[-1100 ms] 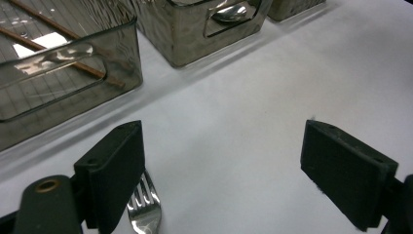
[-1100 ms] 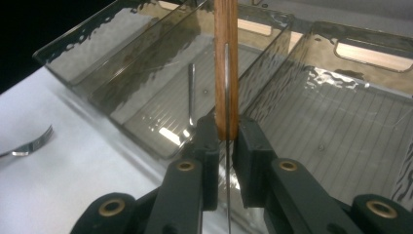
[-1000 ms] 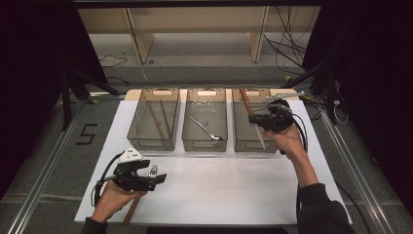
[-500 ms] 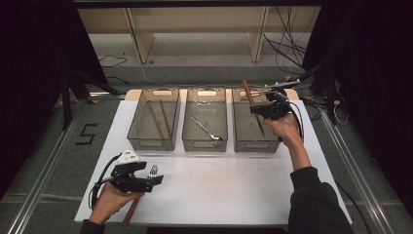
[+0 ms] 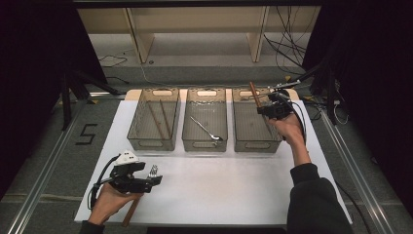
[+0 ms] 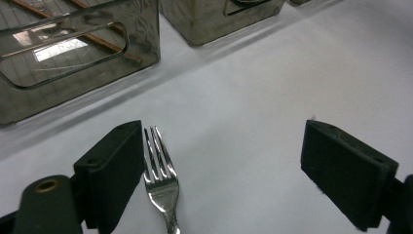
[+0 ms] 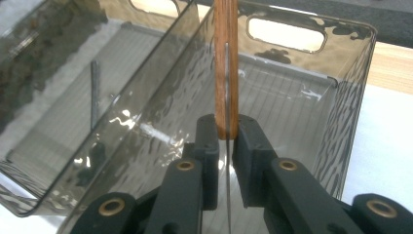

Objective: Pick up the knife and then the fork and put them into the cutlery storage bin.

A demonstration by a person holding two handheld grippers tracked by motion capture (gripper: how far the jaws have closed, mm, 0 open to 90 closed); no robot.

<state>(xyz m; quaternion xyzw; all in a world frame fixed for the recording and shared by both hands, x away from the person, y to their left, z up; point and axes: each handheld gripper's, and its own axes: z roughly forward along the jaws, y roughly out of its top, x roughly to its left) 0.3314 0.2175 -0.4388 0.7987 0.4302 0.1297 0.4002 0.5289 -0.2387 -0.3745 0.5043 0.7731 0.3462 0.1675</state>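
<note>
Right gripper (image 5: 271, 108): jaws clenched on the wooden-handled knife (image 7: 226, 63), held above the right bin (image 5: 243, 141), seemingly for sorting.
Left gripper (image 5: 148, 181): jaws released, straddling the fork (image 6: 160, 183) on the bench (image 5: 219, 190), likely ready to grasp.

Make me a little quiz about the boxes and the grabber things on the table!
1. True or false: the right gripper is shut on a wooden-handled knife.
2. Which thing lies between the open jaws of the left gripper? A) a spoon B) a fork C) a cup
3. Fill in: the left bin holds two brown ____.

Key
1. True. The jaws pinch the knife's wooden handle above the right bin.
2. B. The fork lies on the white table beside one jaw, not pinched.
3. Sticks, thin and long; they may be chopsticks.
</note>
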